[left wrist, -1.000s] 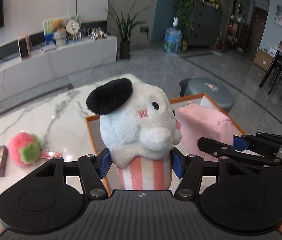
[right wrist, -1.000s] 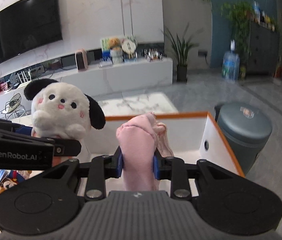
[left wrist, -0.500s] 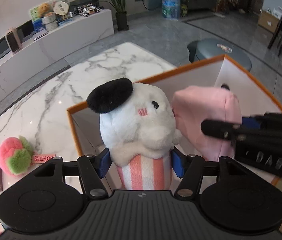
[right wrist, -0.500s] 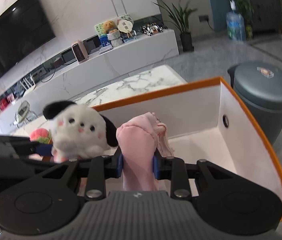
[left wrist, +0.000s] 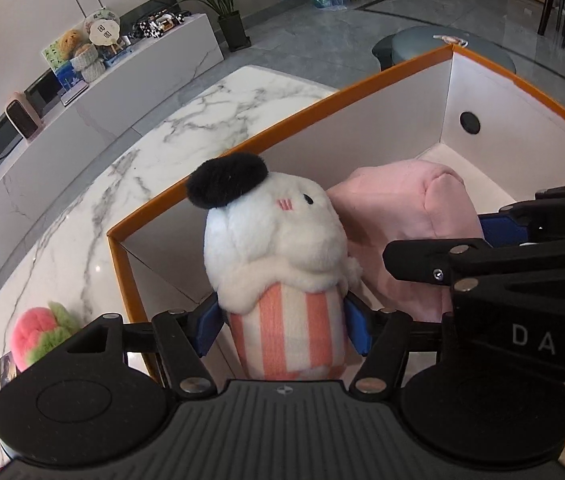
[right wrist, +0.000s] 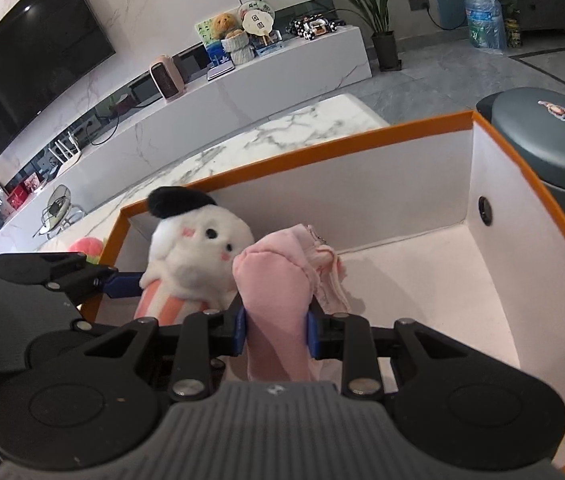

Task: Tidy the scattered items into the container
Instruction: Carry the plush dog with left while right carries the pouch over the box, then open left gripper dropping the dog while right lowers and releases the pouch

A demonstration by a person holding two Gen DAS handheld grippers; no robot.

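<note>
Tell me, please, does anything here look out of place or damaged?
Nothing looks damaged or spilled. Only the pink-and-green plush ball lies on the marble table, outside the orange-rimmed box, so it is not tidied yet.

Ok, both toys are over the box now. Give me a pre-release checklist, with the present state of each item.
1. Left gripper grips the white plush by its striped base: ok.
2. Right gripper grips the pink plush: ok.
3. Both toys are inside the orange rim of the box: ok.
4. Bare box floor ahead of the pink plush to drop onto: ok.
5. Toys low enough to release without bouncing out: cannot tell, height above the floor is unclear.
6. Grippers apart from each other: not ok, the two toys press together and the right gripper crosses close in front of the left wrist view.
</note>
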